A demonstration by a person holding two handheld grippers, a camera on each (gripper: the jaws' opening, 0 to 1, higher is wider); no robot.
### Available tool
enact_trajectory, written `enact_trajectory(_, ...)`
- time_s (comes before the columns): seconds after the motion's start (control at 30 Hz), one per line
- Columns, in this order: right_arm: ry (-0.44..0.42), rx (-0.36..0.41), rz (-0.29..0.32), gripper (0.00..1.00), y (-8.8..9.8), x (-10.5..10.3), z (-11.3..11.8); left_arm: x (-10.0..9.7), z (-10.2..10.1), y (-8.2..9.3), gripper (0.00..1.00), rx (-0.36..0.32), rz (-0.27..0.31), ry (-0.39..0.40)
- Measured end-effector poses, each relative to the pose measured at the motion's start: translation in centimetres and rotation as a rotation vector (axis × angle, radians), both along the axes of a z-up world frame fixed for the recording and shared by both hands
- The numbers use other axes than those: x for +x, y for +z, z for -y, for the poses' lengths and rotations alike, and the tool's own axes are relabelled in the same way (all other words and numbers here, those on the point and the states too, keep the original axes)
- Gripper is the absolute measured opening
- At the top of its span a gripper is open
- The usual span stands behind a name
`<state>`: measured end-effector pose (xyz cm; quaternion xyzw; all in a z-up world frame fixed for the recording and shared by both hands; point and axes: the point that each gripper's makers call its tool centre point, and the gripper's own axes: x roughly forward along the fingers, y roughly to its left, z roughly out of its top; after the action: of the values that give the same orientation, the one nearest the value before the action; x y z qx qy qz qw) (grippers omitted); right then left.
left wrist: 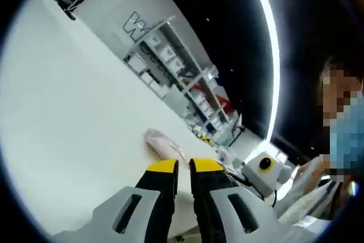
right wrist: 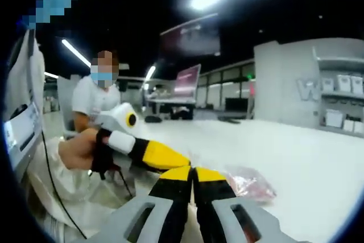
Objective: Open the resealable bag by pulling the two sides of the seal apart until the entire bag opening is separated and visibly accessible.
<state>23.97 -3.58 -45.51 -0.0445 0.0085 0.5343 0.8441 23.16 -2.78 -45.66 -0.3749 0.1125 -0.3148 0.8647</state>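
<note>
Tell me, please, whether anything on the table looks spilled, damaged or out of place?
Nothing stands out. The bag lies on the white table beyond the right gripper, and nothing looks spilled around it.

Resealable bag [left wrist: 164,143] [right wrist: 250,182]: clear plastic, pinkish-red contents visible inside. Lying flat on white table [left wrist: 68,129], crumpled. In left gripper view, just beyond the jaw tips; in right gripper view, just right of the jaw tips. Seal state not discernible.
</note>
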Motion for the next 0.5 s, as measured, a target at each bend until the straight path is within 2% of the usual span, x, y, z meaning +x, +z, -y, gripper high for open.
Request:
enact_trajectory(0.23, 0.004, 0.001, 0.002, 0.00, 0.01, 0.00, -0.01, -0.35, -0.04, -0.40, 0.06, 0.006, -0.009, -0.018)
enact_trajectory(0.5, 0.010, -0.006, 0.005, 0.00, -0.10, -0.08, -0.12, -0.45, 0.26, -0.04, 0.05, -0.022, -0.012, -0.023)
